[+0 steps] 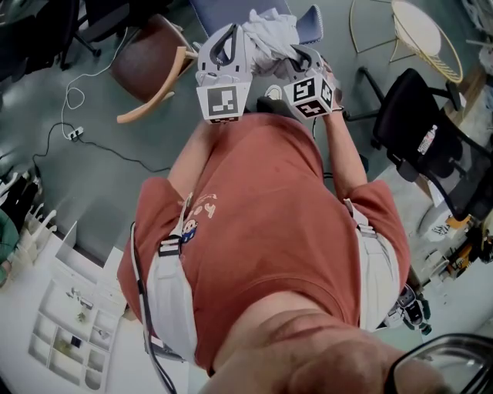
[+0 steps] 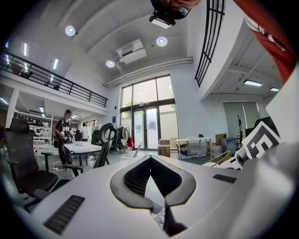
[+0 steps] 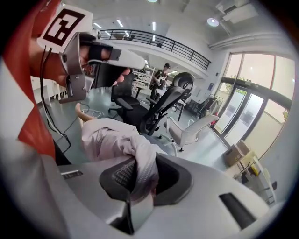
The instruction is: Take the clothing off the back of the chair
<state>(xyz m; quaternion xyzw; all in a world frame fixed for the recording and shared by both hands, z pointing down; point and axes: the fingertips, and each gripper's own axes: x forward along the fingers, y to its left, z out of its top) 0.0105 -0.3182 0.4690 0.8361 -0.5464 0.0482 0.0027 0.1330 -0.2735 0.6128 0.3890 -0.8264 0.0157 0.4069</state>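
1. Clearly, the right gripper (image 1: 302,55) is clenched on the clothing (image 1: 269,31). A pale fold sits between its jaws, and the rest bunches in the air above the chair (image 1: 219,11), well apart from the near edge of the white counter (image 1: 15,331).
2. The left gripper (image 1: 227,38) has its jaws closed tip to tip, just beside the bundle. I judge that it grasps nothing.
3. Risk: one thin fold seems to carry all the weight, so a quick pull may let it slide out and drop to the floor. A hanging end could also catch on the chair. I cannot tell whether the clothing is fully free of the chair.
4. The right gripper view shows the fold between the jaws, which the head view does not. The left gripper view shows only a scrap of cloth low behind the tips. Only the head view shows the chair below.
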